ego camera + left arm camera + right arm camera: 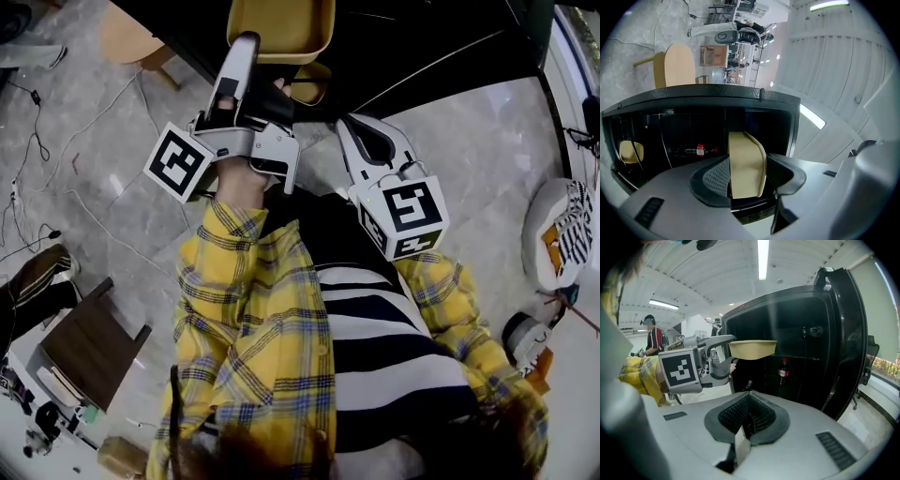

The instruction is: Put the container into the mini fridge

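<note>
We note a lab-like hall: cables trailing over the marble floor, strip lights on a vaulted ceiling, equipment beyond.

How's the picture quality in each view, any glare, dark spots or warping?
Head view: sharp, but the fridge is almost pure black, little detail. Left gripper view: heavy fisheye bending, fridge inside dim, container brightly lit. Right gripper view: ceiling light glares, corners go black.

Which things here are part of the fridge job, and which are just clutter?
Job: container, held in left gripper; open mini fridge.
Clutter: bottle in fridge, chair, floor cables, idle right gripper.
</note>
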Tool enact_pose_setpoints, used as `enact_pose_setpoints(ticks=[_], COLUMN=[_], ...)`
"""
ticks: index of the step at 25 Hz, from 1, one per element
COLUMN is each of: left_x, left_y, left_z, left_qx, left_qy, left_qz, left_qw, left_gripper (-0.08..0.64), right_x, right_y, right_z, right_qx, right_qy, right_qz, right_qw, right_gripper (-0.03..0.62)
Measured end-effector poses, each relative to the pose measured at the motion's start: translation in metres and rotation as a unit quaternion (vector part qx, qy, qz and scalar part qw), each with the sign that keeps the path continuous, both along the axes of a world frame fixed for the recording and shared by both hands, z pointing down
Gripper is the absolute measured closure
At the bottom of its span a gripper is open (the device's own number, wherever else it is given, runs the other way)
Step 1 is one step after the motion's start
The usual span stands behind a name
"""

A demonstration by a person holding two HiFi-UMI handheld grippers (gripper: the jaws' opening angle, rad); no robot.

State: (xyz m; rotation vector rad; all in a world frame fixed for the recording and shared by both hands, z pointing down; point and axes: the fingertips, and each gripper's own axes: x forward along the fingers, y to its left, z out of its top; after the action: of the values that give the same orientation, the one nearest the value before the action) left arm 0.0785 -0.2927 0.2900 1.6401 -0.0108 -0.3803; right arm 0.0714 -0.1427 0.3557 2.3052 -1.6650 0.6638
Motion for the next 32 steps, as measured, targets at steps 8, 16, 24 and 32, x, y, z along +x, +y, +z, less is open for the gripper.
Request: enact_pose_setpoints(ticks=[8, 16, 24, 32], left_x=[0.015, 0.034, 0.046, 0.053], left_y=[-0.009, -0.009, -0.014, -0.016], left_z=[0.005, 0.000, 0.002, 0.005], left_qx=[-0.007, 0.008, 0.009, 0.013], left_qy=[-0.003, -0.025, -0.041, -0.044], left_qz=[0.004, 0.016, 0.030, 0.035], left_qw=[1.0000, 0.9995, 0.9987, 0.9983], left_gripper=[0.324, 0.324, 0.324, 0.324], right_x=[0.005, -0.003, -0.009, -0.010], right_y=[-0.007, -0.004, 0.001, 0.001], right_z=[0.006, 0.009, 0.023, 0.027], right_qx=[0.004, 0.006, 0.000, -0.002], right_qy=[-0.011, -0.028, -0.048, -0.056], right_qz=[0.011, 0.014, 0.018, 0.018], right_qw=[1.000, 0.999, 0.999, 0.998], right_gripper=[0.566, 0.566, 0.566, 0.566])
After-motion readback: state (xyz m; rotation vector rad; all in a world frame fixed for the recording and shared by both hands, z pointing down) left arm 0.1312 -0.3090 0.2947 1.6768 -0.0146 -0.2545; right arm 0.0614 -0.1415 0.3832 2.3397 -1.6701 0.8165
